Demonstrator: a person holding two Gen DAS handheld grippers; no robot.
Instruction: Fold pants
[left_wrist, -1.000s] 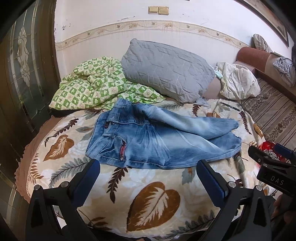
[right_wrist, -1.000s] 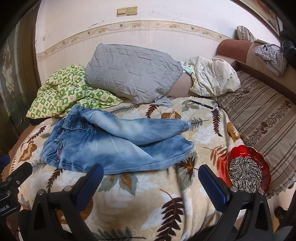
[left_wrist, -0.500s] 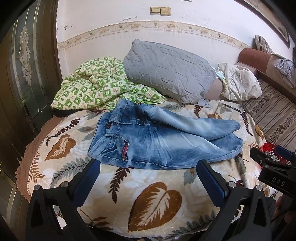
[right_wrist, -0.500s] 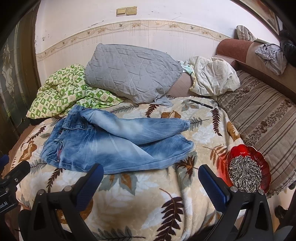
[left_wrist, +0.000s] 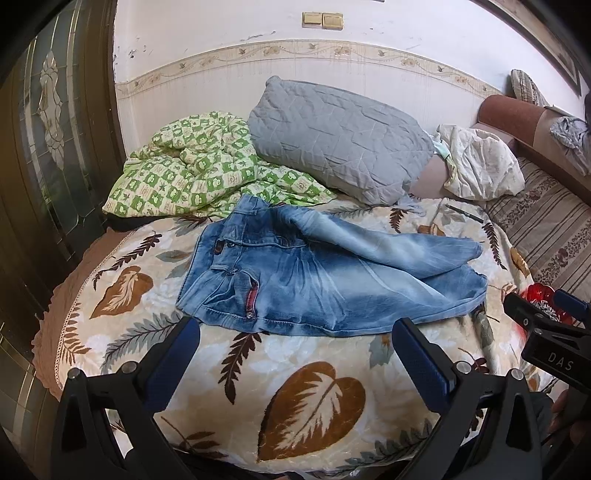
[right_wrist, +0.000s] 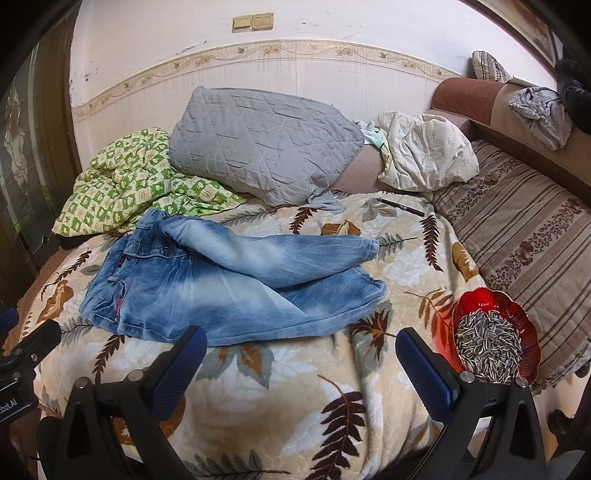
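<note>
Leaf-printed blanket (left_wrist: 306, 373) covered the bed in front of you, with a tiled wall behind it and dark glazed doors off to the left of your left tongs. Your left gripper (left_wrist: 295, 354) hung over the near blanket with its blue pads spread wide and nothing between them; your right gripper (right_wrist: 301, 356) was likewise spread and empty. Both sat short of the jeans (left_wrist: 325, 273), not touching them.

The jeans lay just ahead of both pairs of tongs, waistband toward your left tongs and hems toward your right. They were not flat: one leg was crossed loosely over the other, so the seams were not lined up.

That crossing was your main hazard. If you had pinched a hem without separating the layers, you would likely have caught both legs or only the top one, and the fold would have come out skewed. The plush blanket looked soft enough for a pad to bite into along with the denim, dragging the surface with it.

The red dish of sunflower seeds (right_wrist: 495, 339) sat just to the outside of your right tongs, close to the hems. A wide sweep there could have tipped it. Beyond the jeans, the green checked quilt (left_wrist: 192, 173) lay right beside the waistband and might have snagged.
</note>
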